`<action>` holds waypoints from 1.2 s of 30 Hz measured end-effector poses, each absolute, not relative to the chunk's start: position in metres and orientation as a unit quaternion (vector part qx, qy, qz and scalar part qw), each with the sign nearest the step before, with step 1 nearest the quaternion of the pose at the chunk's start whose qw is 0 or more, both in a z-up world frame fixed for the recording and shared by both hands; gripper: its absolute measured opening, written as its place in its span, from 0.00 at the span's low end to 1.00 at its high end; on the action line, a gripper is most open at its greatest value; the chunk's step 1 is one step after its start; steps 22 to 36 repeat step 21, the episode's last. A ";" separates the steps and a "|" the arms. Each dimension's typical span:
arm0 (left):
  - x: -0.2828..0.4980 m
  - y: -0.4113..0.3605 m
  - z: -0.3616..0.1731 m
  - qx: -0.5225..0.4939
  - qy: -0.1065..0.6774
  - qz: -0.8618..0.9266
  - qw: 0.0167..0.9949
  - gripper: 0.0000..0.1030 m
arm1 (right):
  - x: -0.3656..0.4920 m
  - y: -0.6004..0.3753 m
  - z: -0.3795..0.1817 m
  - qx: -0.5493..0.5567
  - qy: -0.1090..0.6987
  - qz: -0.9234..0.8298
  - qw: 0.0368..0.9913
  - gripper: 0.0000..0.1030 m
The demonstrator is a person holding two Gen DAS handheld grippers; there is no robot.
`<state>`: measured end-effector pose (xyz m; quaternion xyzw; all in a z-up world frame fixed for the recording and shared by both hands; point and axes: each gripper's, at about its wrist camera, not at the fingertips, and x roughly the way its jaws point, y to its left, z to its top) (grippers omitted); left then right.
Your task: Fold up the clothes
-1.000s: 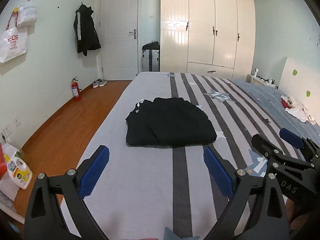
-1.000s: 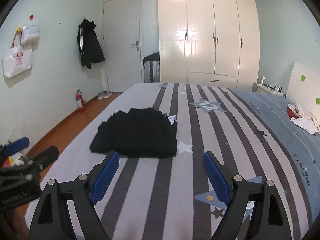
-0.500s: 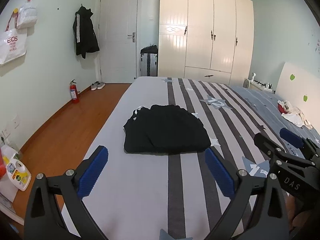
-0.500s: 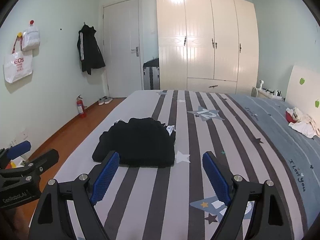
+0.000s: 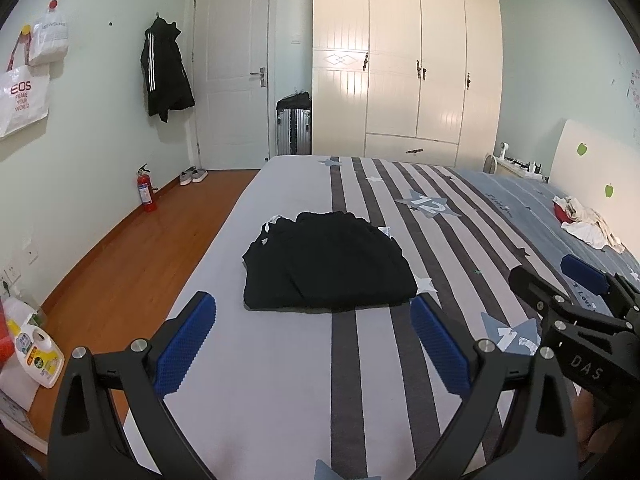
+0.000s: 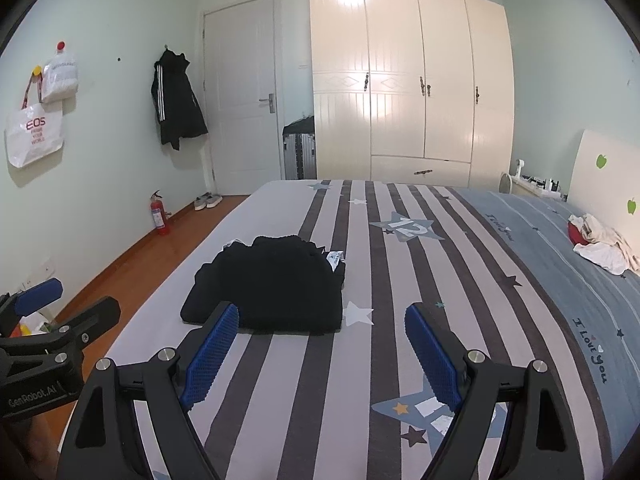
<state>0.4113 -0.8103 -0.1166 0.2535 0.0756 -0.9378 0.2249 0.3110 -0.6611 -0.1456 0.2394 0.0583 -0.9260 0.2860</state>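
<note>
Left gripper (image 5: 314, 330) was wide apart, blue pads (image 5: 184, 344) bare, nothing between them; it hung above the near edge of the bed (image 5: 280, 380). Right gripper (image 6: 322, 338) likewise stood wide and empty, above the striped cover. Each gripper showed at the edge of the other's view, side by side, apart from one another.

Beyond both sets of fingertips, not touched by either, lay the black garment (image 5: 326, 264), folded into a flat, roughly rectangular bundle on the left-centre part of the bed. A white label (image 6: 334, 258) stuck out at its far right corner.

On the floor to the left stood a detergent bottle (image 5: 38, 354), near the bed's foot side. Further along the left wall: a red extinguisher (image 5: 145, 194), then a pair of shoes (image 5: 193, 176) by the door (image 5: 234, 72).

At the far right of the bed, near the headboard (image 6: 604, 184), lay a pile of pale cloth (image 6: 604, 248) with something red in it.

Back wall: cream wardrobe (image 6: 412, 80), suitcase (image 5: 294, 130) beside it, black jacket (image 5: 164, 76) and white bags (image 5: 24, 100) hung on the left wall.
</note>
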 end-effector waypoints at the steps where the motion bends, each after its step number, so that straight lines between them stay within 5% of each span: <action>1: 0.411 -0.810 -0.116 0.254 0.076 -0.938 0.224 0.94 | 0.311 -0.661 -0.145 0.240 0.057 -0.926 0.285 0.80; 36: 0.415 -0.807 -0.115 0.246 0.069 -0.941 0.224 0.95 | 0.313 -0.661 -0.141 0.236 0.056 -0.927 0.285 0.80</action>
